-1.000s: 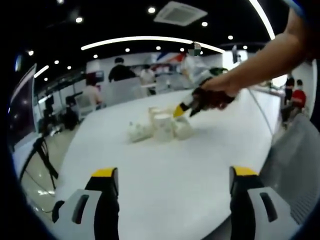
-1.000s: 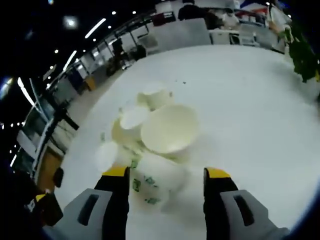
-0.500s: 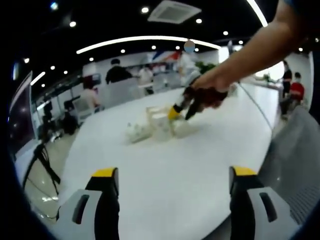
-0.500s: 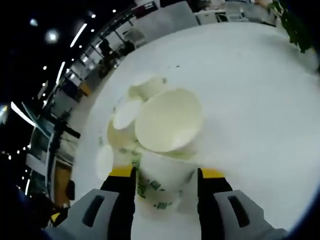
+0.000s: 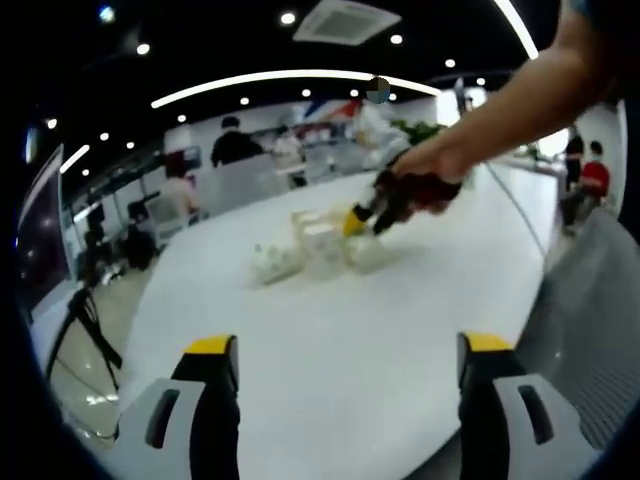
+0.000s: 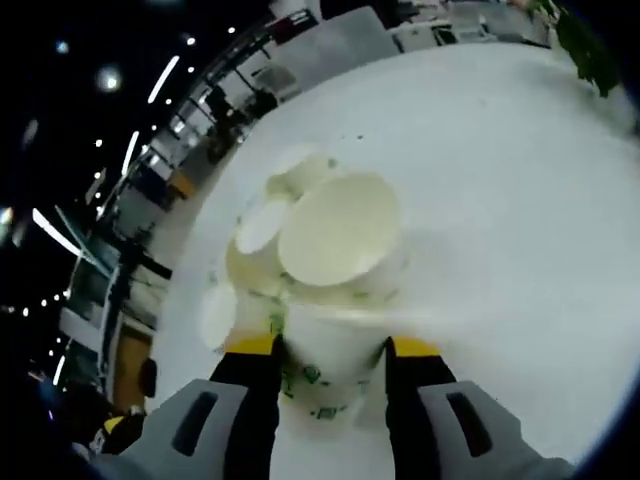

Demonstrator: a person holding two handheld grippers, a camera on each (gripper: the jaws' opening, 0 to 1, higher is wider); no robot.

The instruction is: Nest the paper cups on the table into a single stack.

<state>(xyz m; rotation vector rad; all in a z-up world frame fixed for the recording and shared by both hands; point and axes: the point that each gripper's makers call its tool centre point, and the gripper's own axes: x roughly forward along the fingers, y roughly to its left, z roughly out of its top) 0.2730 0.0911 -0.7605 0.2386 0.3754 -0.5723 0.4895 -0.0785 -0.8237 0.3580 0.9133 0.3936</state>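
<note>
My right gripper [image 6: 325, 350] has its jaws closed in against the sides of a printed paper cup [image 6: 322, 375], which sits between them at the near edge of the cluster of paper cups [image 6: 300, 240] on the white table [image 6: 500, 200]. I judge this a grip, though the cup wall is blurred and I cannot tell how firmly the pads bite. My left gripper [image 5: 340, 360] hangs well back over the table edge with its jaws spread wide and nothing between them; from there I see the cluster [image 5: 310, 255] far off, with my hand [image 5: 420, 185] and the right gripper at it. The cups are crowded, several touching or overlapping, and a wide-mouthed one [image 6: 340, 230] leans right above the cup I hold. The risk I see is that lifting drags that neighbour along or tips it, scattering the pile. Squeezing harder could also crush the thin paper wall out of round, and then it would not nest cleanly. A loose hold could let the cup slip out sideways.
</note>
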